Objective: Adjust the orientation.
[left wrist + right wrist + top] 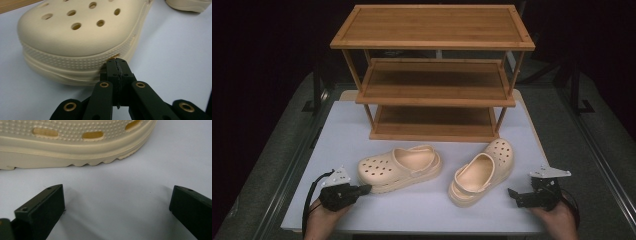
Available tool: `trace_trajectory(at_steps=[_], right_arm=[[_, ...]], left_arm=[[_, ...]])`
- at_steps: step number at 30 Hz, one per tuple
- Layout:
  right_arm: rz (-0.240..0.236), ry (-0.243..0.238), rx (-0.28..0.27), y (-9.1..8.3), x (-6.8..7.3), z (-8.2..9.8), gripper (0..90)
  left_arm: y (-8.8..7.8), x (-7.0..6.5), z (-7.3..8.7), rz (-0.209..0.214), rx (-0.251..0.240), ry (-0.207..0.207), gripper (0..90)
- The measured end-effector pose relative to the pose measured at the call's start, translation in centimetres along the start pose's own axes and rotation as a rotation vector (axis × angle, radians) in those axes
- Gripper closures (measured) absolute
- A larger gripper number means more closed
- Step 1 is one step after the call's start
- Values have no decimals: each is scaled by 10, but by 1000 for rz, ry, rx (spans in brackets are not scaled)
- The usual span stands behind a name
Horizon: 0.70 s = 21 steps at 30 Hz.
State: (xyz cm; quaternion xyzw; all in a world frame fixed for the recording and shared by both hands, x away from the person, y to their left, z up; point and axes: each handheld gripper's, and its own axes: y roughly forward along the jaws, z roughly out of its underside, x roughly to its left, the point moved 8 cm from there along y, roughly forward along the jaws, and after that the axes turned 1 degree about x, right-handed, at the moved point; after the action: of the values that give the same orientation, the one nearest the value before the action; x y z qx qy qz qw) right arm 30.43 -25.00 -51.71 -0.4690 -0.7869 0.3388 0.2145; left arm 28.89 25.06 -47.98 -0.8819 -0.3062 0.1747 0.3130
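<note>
2 cream foam clogs with round vent holes lie on the white tabletop [422, 207] in front of a 3-tier bamboo shoe rack [432, 75].

The left clog [399, 169] lies crosswise, its toe pointing toward the left gripper [362, 189] and its long axis running left to right across the table. That gripper's black jaws are pressed together with nothing between them, and their tips sit right at the ribbed sole edge of the toe, touching it or just short of it.

The right clog [482, 171] lies on a diagonal, toe toward the rack and heel toward the person. The right gripper [514, 194] rests near that clog's outer side, apart from it, jaws spread wide over bare table.

Each hand is nearer its own clog, so the left one looks set to nudge the toe, probably to swing the shoe round.
</note>
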Motion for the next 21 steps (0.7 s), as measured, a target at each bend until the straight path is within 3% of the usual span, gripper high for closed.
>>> trace_trajectory(at_steps=[9,21], right_arm=[[0,0,0,0,0,0,0],[0,-4,-3,0,0,0,0]], left_arm=[[0,3,-1,-13,5,0,900],[15,31,-21,-73,7,-26,900]])
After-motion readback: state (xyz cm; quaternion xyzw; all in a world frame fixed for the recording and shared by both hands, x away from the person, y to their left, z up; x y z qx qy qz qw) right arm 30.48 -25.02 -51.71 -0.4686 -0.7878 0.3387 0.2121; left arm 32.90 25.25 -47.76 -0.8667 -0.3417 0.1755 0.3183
